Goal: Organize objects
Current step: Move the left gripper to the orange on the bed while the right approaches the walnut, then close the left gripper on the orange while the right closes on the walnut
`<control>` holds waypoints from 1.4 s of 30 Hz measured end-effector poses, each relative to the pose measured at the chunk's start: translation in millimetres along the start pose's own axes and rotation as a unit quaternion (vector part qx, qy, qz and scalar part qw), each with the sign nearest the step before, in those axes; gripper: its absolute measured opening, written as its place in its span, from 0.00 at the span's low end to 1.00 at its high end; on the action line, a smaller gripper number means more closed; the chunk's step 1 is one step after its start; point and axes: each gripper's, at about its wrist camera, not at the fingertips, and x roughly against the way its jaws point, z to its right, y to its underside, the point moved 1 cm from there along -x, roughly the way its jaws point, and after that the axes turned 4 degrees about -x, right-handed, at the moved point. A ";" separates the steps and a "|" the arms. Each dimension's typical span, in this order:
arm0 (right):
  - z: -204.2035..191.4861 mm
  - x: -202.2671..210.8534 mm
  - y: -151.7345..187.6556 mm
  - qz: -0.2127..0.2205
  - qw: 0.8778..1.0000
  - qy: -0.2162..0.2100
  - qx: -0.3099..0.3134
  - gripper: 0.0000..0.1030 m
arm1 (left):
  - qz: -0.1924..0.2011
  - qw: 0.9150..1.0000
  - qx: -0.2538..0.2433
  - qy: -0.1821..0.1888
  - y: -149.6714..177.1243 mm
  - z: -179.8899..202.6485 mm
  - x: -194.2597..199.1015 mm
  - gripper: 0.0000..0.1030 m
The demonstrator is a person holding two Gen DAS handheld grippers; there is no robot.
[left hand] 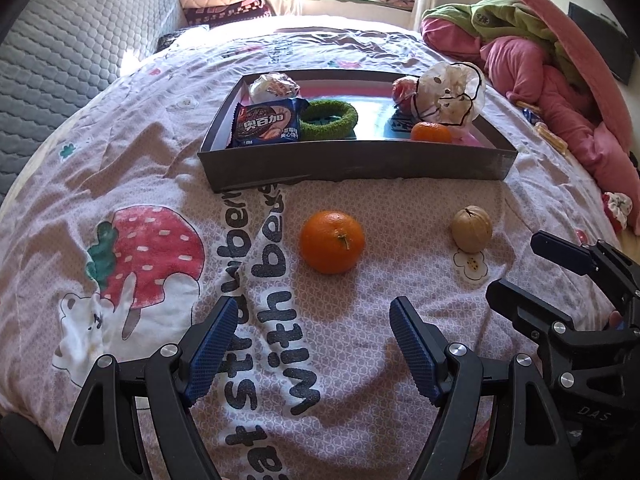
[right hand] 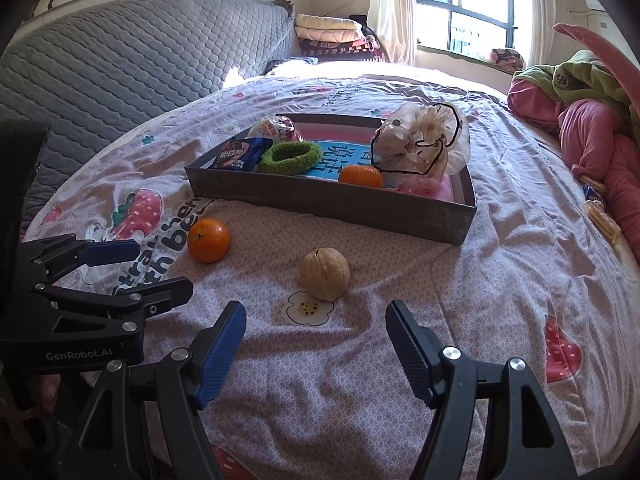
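A loose orange (left hand: 332, 241) (right hand: 209, 239) lies on the bedspread in front of a shallow grey tray (left hand: 352, 162) (right hand: 328, 204). A walnut (left hand: 472, 229) (right hand: 325, 274) lies to its right. In the tray are a blue biscuit pack (left hand: 267, 123) (right hand: 240, 154), a green hair tie (left hand: 328, 118) (right hand: 290, 157), a second orange (left hand: 431, 133) (right hand: 361, 176), a crumpled plastic bag (left hand: 450, 94) (right hand: 420, 142) and a wrapped snack (left hand: 274, 86). My left gripper (left hand: 314, 320) is open just short of the loose orange. My right gripper (right hand: 316, 320) is open just short of the walnut. Neither holds anything.
The bedspread (left hand: 140, 160) has strawberry prints and rumples. Pink and green bedding (left hand: 532, 60) (right hand: 592, 120) is heaped at the right, with small snack packs (right hand: 600, 212) beside it. A grey quilted headboard (right hand: 120, 60) stands at the left. Folded blankets (right hand: 336, 36) sit under the window.
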 end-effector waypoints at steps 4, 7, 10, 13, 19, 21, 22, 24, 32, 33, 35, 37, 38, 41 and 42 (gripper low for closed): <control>0.7 -3.8 -0.5 0.000 1.000 0.000 -0.003 0.70 | -0.001 1.000 -0.001 -0.004 -0.7 -0.7 -5.1 0.77; 1.5 -6.9 -0.5 -0.003 1.000 0.000 -0.007 0.70 | -0.003 1.000 0.000 -0.001 -0.7 -0.9 -8.0 0.77; 1.4 -10.5 -0.1 -0.008 1.000 0.001 -0.007 0.70 | -0.003 1.000 -0.001 -0.005 -1.7 -0.8 -10.3 0.77; 1.8 -13.1 -0.6 -0.009 1.000 0.004 -0.006 0.70 | 0.000 1.000 0.003 0.000 -3.3 -1.7 -11.5 0.77; 2.1 -16.9 -1.6 -0.009 1.000 0.010 -0.005 0.70 | 0.005 1.000 0.001 -0.003 -7.5 -1.1 -17.7 0.77; 2.9 -18.5 -2.8 -0.007 1.000 0.015 -0.004 0.70 | 0.012 1.000 0.000 -0.009 -9.3 -0.1 -18.8 0.77; 3.4 -19.0 -3.4 -0.005 1.000 0.018 -0.005 0.70 | 0.014 1.000 0.000 -0.009 -10.1 0.2 -19.3 0.77; 4.4 -20.8 -5.1 -0.004 1.000 0.019 -0.006 0.70 | 0.017 1.000 0.003 -0.006 -12.7 -0.4 -20.1 0.77; -0.3 -26.8 -11.2 0.005 1.000 0.019 0.009 0.62 | 0.022 1.000 0.006 -0.004 -20.6 -1.8 -28.5 0.77; -1.4 -28.1 -11.9 0.006 1.000 0.020 0.012 0.61 | 0.022 1.000 0.006 -0.004 -20.7 -1.7 -29.3 0.77; -3.2 -31.1 -12.7 0.004 1.000 0.022 0.016 0.59 | 0.021 1.000 0.005 -0.002 -21.9 -1.6 -32.0 0.77; -4.0 -33.8 -12.7 0.004 1.000 0.024 0.019 0.56 | 0.024 1.000 0.008 -0.001 -22.8 -2.4 -33.3 0.77; -4.3 -35.3 -12.9 0.003 0.999 0.027 0.021 0.55 | 0.022 1.000 0.007 0.001 -23.3 -2.3 -34.3 0.77; -4.6 -39.9 -12.9 -0.002 0.999 0.028 0.023 0.49 | 0.023 1.000 0.009 0.004 -25.1 -3.2 -35.9 0.77; -4.5 -41.7 -12.8 -0.003 0.999 0.027 0.022 0.47 | 0.023 1.000 0.009 0.005 -25.5 -3.2 -36.7 0.77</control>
